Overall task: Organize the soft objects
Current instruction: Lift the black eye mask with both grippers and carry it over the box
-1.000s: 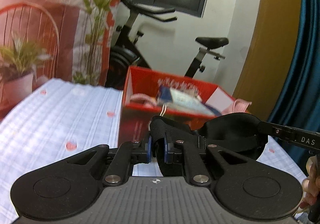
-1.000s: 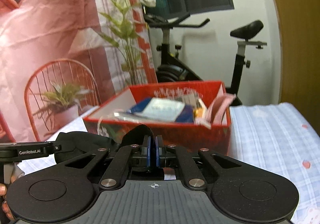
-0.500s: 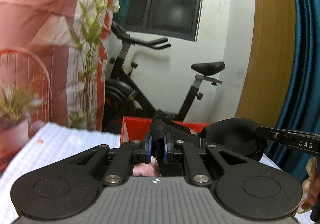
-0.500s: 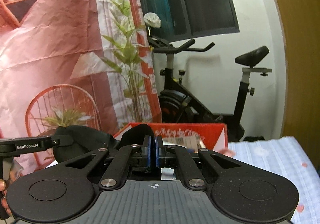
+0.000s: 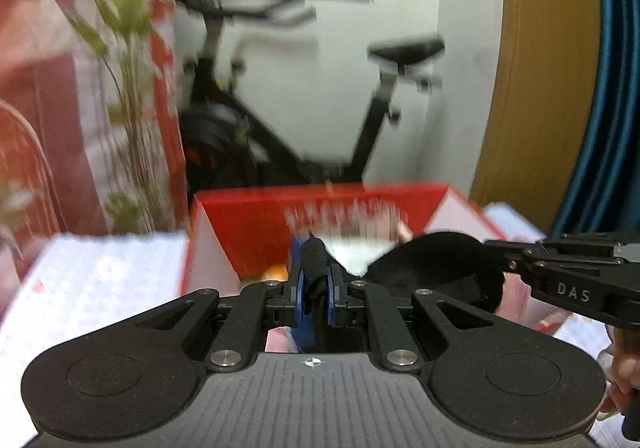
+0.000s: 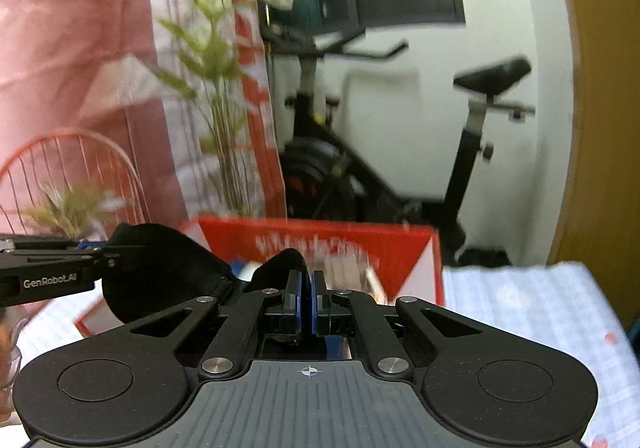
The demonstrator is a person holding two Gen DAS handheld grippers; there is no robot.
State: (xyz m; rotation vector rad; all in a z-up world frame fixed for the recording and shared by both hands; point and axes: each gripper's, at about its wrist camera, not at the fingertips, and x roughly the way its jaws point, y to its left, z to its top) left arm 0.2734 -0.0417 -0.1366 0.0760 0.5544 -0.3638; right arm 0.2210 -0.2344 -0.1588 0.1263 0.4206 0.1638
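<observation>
A black soft eye mask (image 5: 436,268) is stretched between my two grippers. My left gripper (image 5: 314,280) is shut on its black strap (image 5: 314,258). My right gripper (image 6: 307,288) is shut on a thin black edge of the mask (image 6: 160,268). Each gripper shows in the other's view: the right gripper (image 5: 516,254) comes in from the right, the left gripper (image 6: 100,254) from the left. Just ahead stands a red box (image 5: 256,215) with packets and other items inside; the red box (image 6: 400,248) shows the mask hanging in front of its near side.
The box stands on a pale checked sheet (image 6: 520,300). Behind it are an exercise bike (image 5: 360,119), a tall green plant (image 6: 216,87) and a red wire chair (image 6: 80,167) with a potted plant. A teal curtain (image 5: 616,87) hangs at right. A hand (image 5: 624,364) holds the right gripper.
Both grippers have carried the mask forward toward the red box, which now looks closer and larger. The views tipped up half a second ago and have dipped back onto the box.
</observation>
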